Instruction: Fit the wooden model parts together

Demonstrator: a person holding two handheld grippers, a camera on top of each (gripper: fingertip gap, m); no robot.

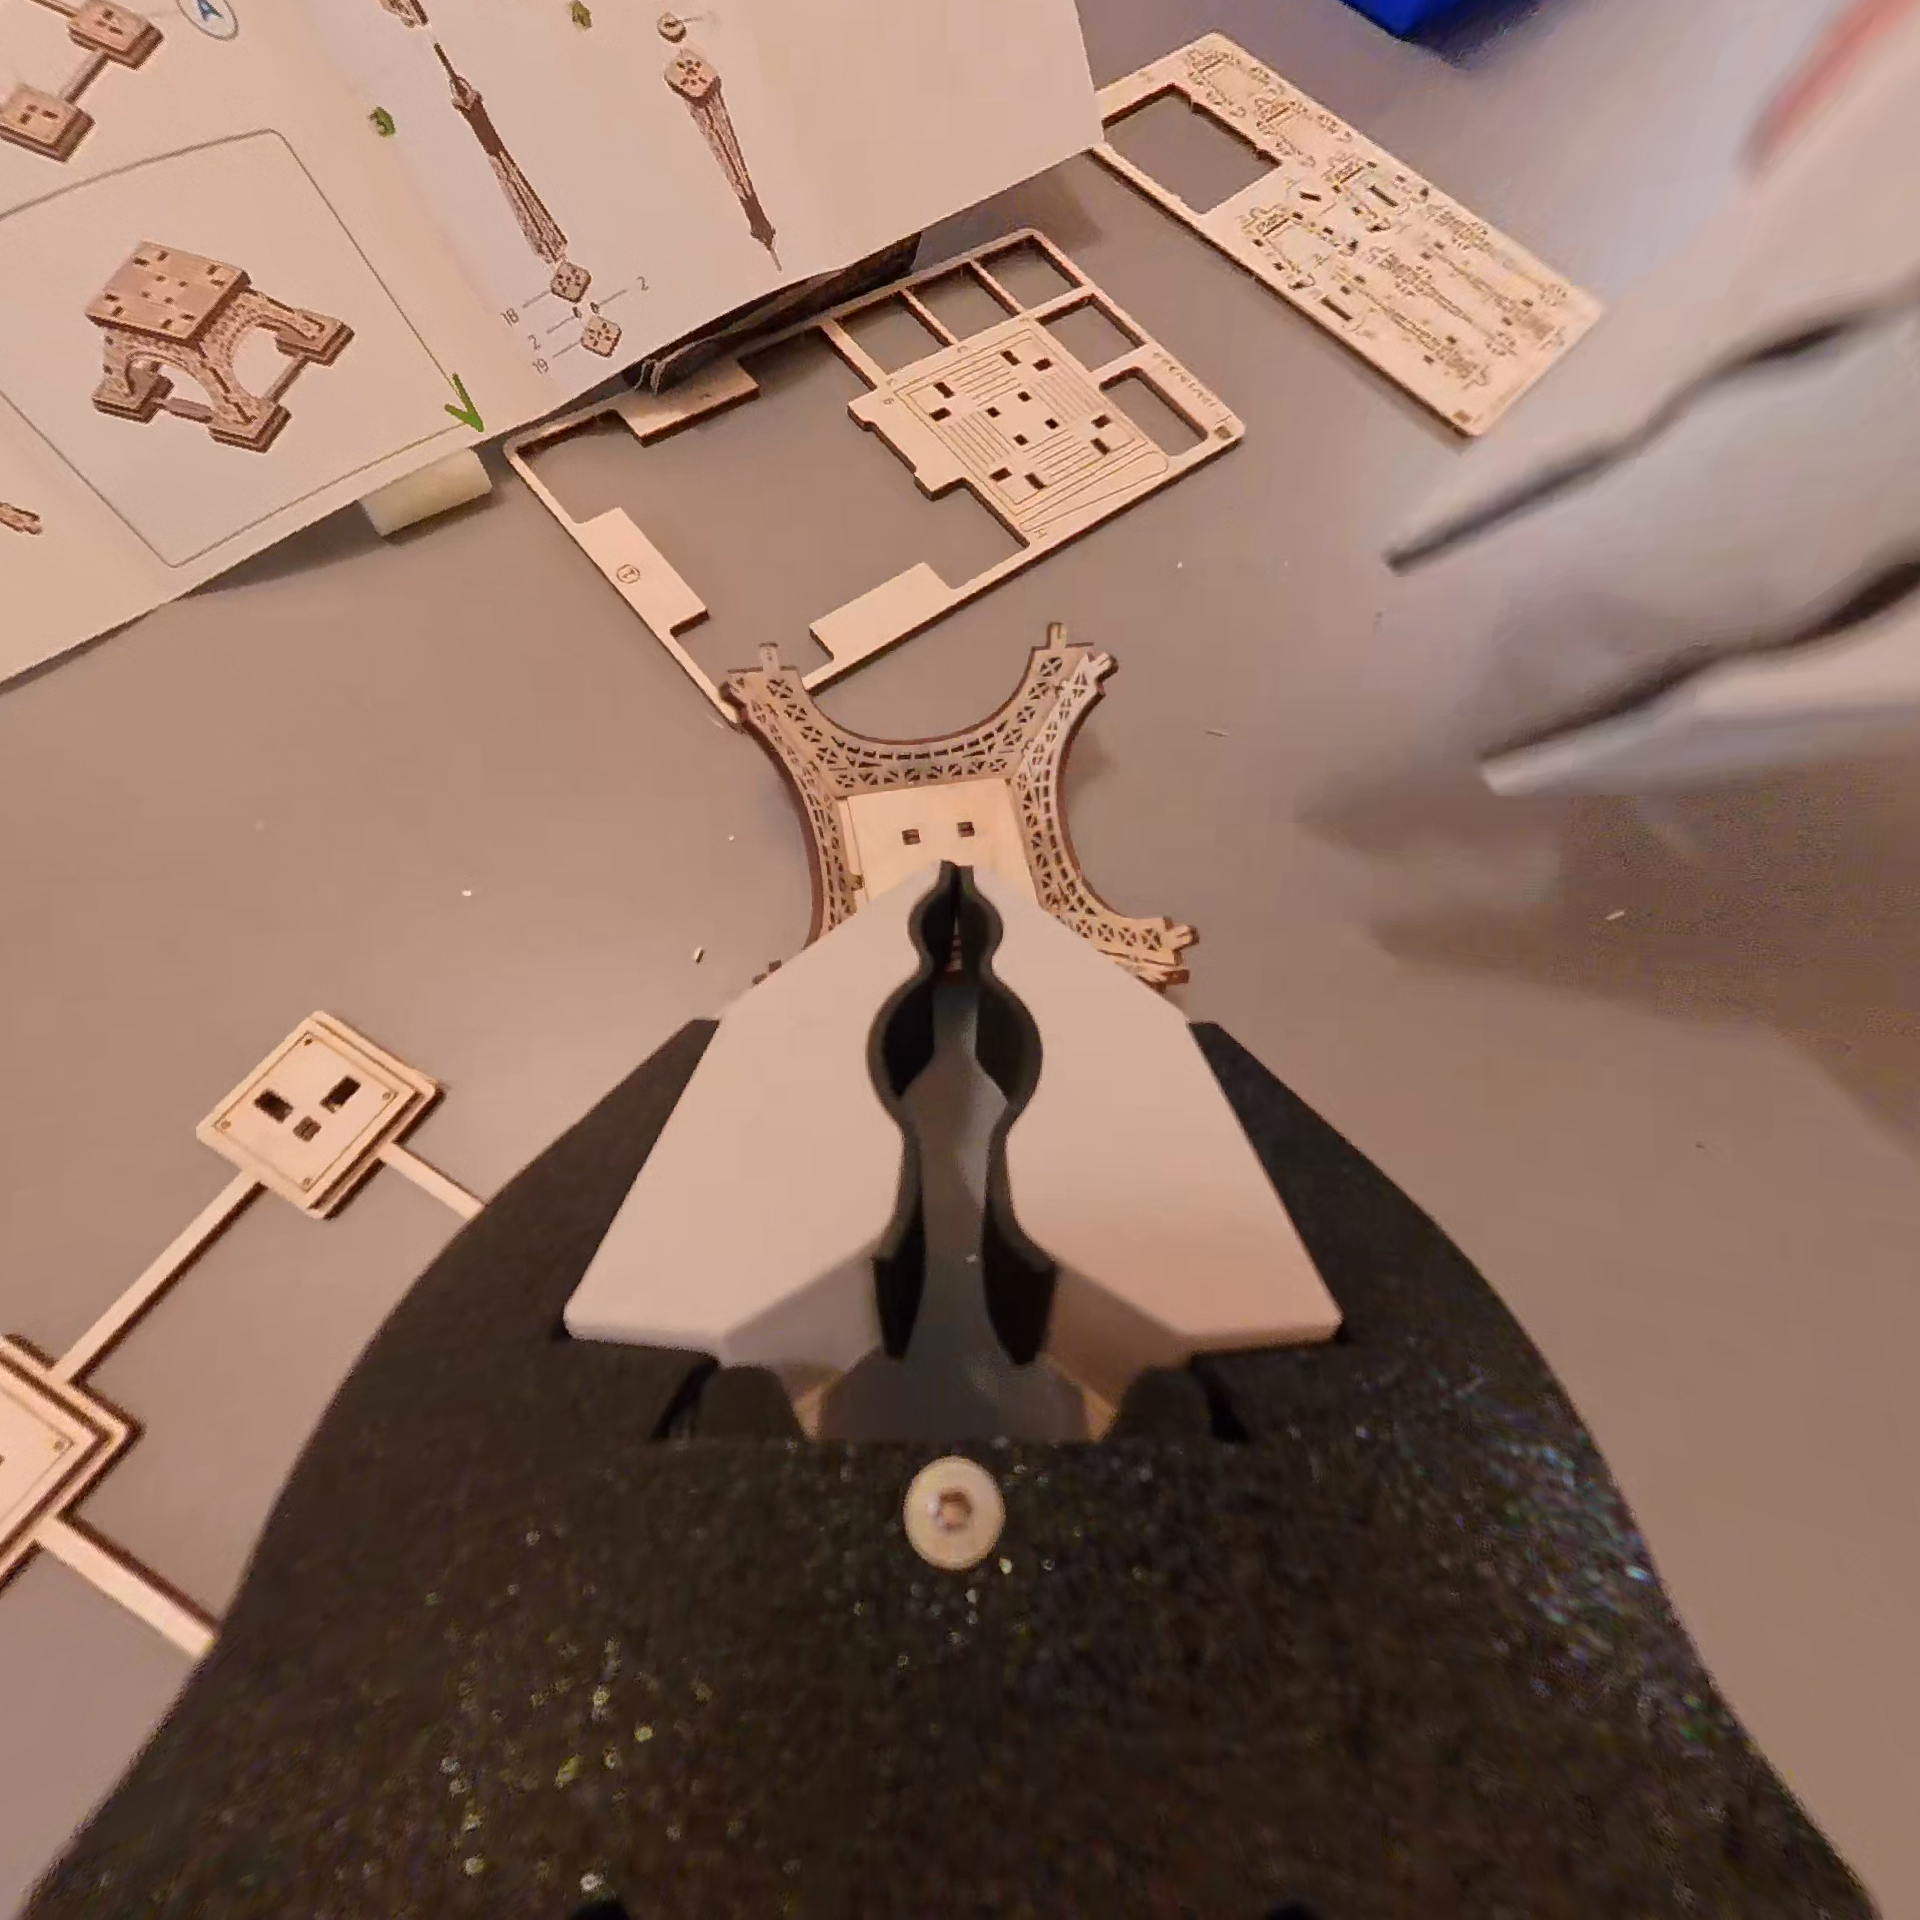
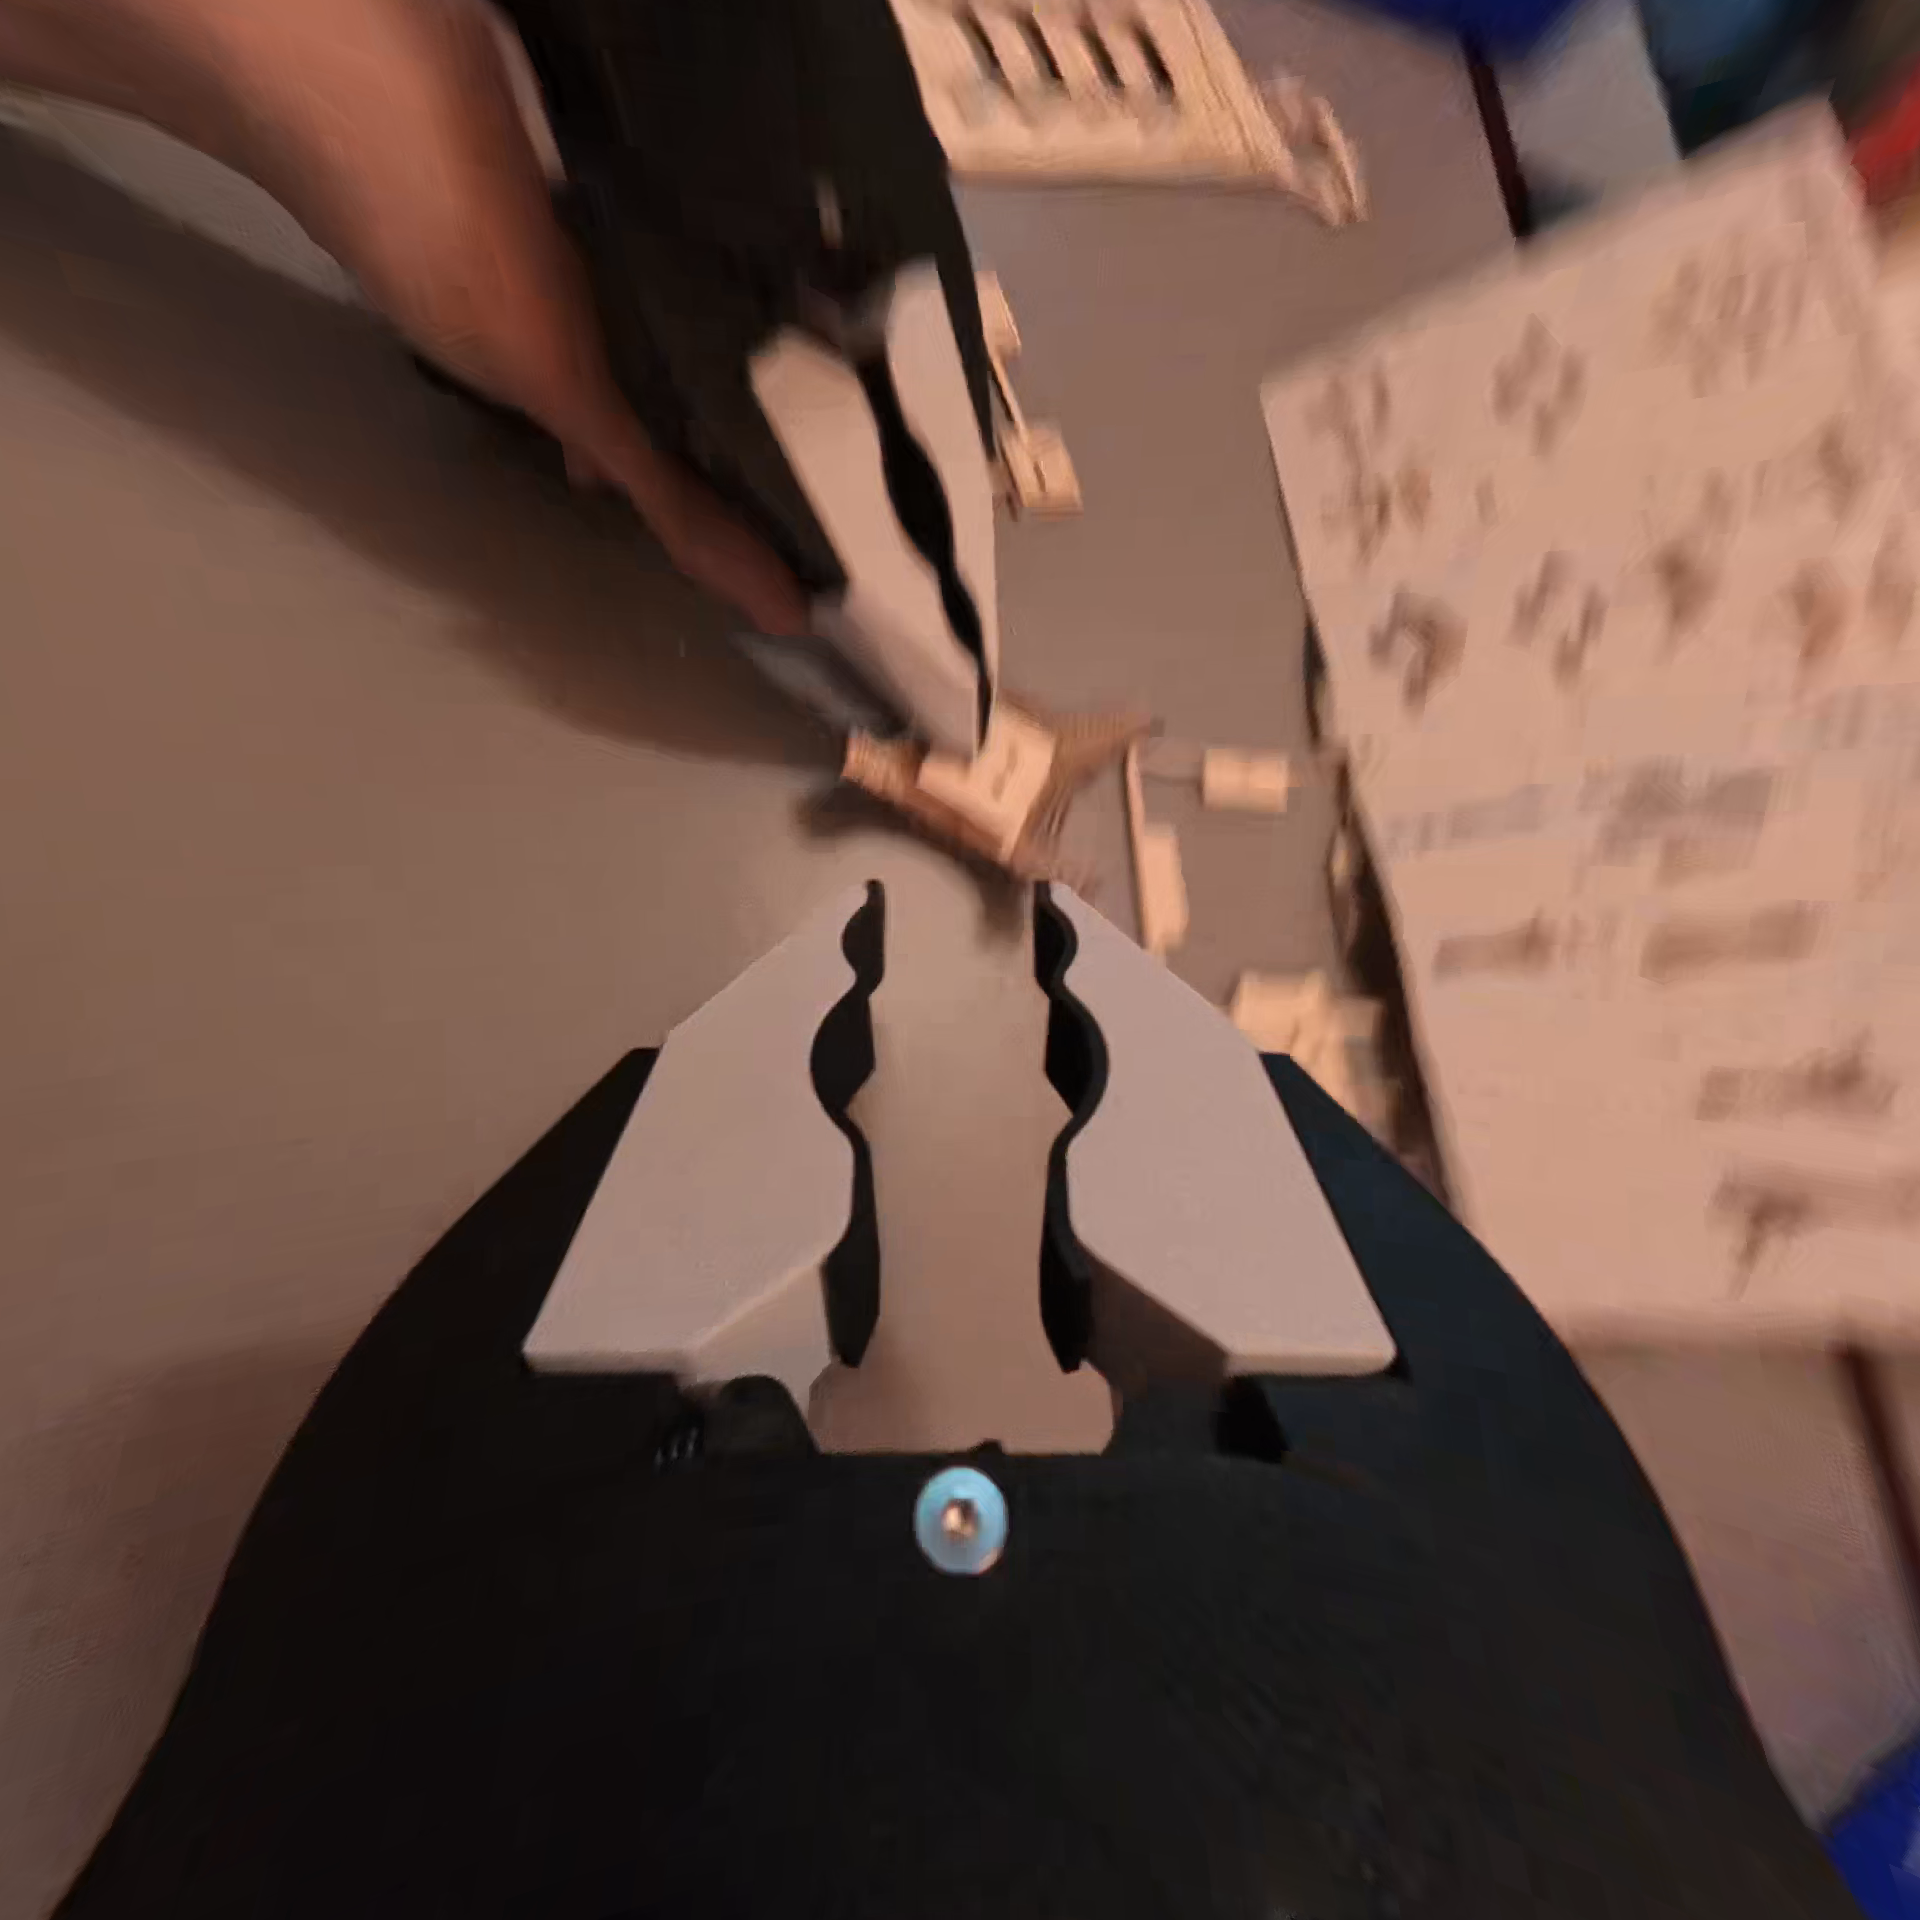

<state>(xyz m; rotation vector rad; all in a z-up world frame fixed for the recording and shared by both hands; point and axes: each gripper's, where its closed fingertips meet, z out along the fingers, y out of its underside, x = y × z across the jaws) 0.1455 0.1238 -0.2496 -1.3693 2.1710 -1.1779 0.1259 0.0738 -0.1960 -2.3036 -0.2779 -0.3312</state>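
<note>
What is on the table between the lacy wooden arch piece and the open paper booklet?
In the left wrist view, a punched-out wooden frame sheet lies between the arch piece and the booklet; its far edge tucks under the booklet.

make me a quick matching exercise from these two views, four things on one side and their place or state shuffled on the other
Things:
1. left gripper
2. right gripper
3. instruction booklet
4. square platform piece

Place or state:
A. fingers apart, nothing between them
B. still sitting in its cut-out wooden sheet
C. lying open on the grey table, far left in the left wrist view
D. fingers closed on the lattice arch assembly

Pairs: 1-D, 2-A, 3-C, 4-B
</note>
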